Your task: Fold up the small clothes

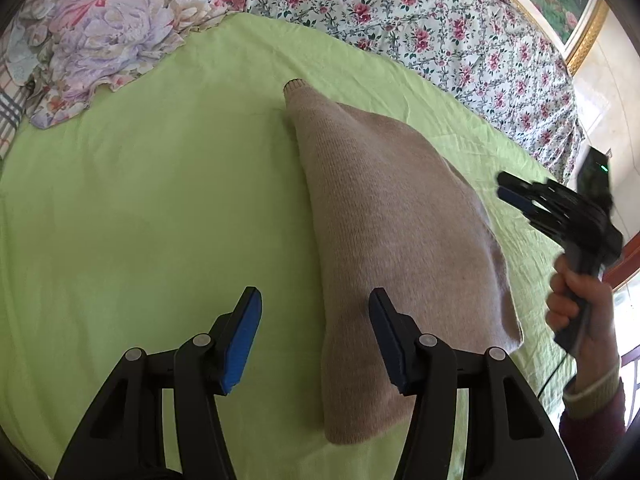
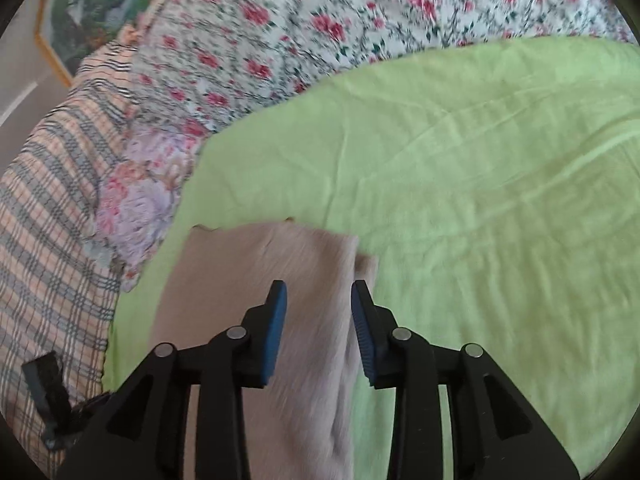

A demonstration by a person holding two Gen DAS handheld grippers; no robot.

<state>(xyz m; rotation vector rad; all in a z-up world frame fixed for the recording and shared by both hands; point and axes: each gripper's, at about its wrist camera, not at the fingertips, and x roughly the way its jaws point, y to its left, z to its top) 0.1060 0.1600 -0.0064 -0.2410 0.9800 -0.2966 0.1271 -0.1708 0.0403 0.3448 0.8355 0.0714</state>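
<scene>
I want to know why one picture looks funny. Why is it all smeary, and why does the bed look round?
In the right wrist view everything is smeared: the red-flowered quilt and beige knitted sweater blur, likely from motion. The left wrist view is sharp on the sweater; only the right claw blurs. Both fisheye views bend the light green bedsheet round.

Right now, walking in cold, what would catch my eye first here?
Probably the beige sweater, partly folded in the middle of a bright green sheet. Next, the left claw, open just above the sweater's near end, and the right claw, open over its other side. Flowery bedding is piled behind.
</scene>
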